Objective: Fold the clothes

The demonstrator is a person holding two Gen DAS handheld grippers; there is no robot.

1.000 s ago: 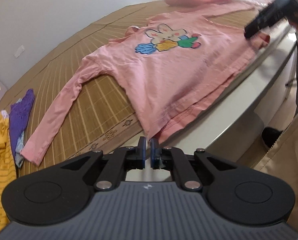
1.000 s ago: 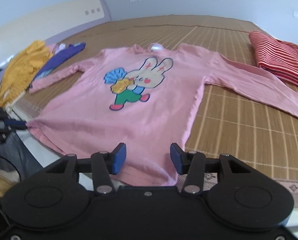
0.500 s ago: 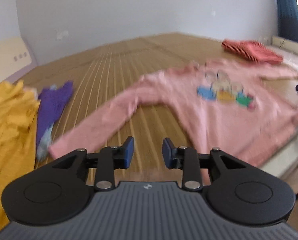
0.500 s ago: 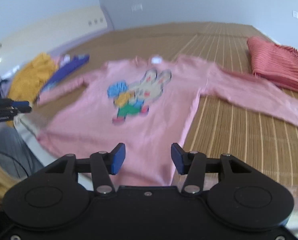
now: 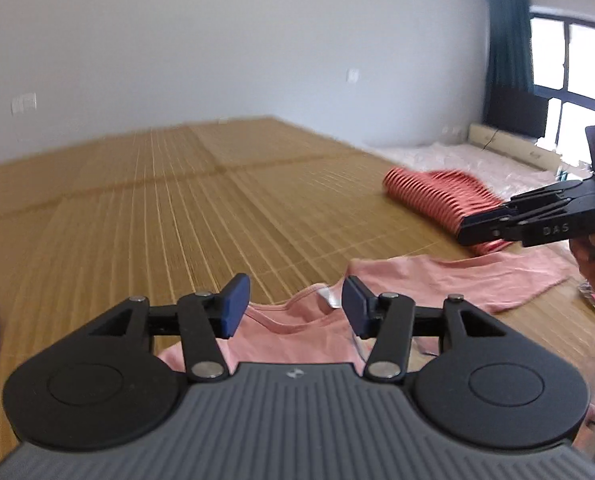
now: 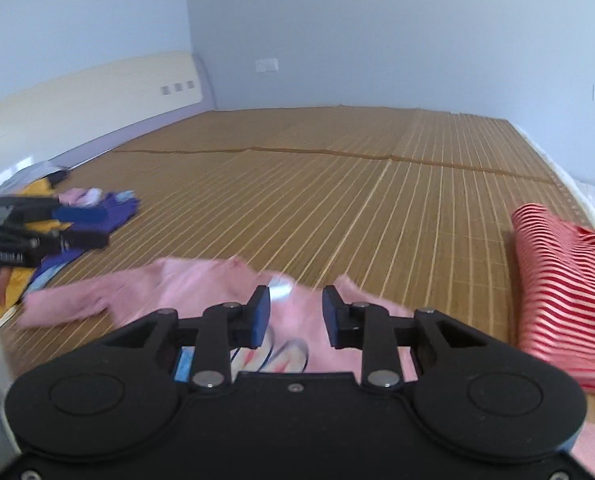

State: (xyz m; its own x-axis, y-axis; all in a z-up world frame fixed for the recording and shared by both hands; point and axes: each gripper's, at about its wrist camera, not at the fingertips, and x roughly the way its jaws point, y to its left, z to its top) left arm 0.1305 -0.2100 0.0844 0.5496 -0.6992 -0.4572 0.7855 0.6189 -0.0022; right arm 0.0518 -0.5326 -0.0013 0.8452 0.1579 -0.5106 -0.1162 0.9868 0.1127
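We hover both tools over the pink shirt (image 5: 309, 328) lying flat for folding — left gripper (image 5: 295, 308) spreading, right gripper (image 6: 293, 314) narrowing, neither pinching cloth — with its collar at twelve o'clock.

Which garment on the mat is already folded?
The red-and-white striped top, a neat folded stack at the mat's right edge; the pink rabbit shirt lies spread out, the yellow and purple clothes heaped.

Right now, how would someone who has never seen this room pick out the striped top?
Look at the big bamboo mat covering the bed. Near its right edge, beyond the spread pink shirt's sleeve, lies the striped top, folded. It alone has red and white stripes; the other clothes are plain pink, purple or yellow.
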